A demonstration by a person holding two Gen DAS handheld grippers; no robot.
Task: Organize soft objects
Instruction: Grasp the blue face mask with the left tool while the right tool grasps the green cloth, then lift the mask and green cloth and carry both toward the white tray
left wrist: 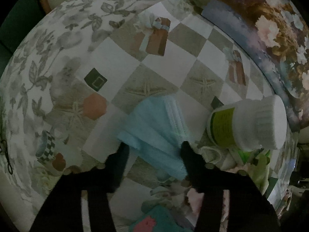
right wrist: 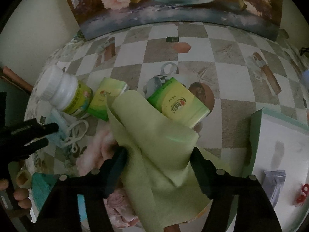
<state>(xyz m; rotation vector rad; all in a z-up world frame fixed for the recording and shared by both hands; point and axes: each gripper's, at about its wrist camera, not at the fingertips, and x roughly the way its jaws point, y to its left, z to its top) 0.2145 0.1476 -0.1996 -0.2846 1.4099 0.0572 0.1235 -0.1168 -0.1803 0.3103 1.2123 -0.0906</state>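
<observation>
On the checked tablecloth — floral painting propped at the far wall — the left gripper clasps a blue mask; the right gripper straddles a green cloth, grip unclear.

Blue mask; green cloth

Right gripper fingers astride pale green cloth, tissue packs behind, white bottle left

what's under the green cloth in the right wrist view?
The green cloth drapes over the near corner of a yellow-green tissue pack and part of a pink crumpled cloth. Anything beneath its middle is covered.
</observation>
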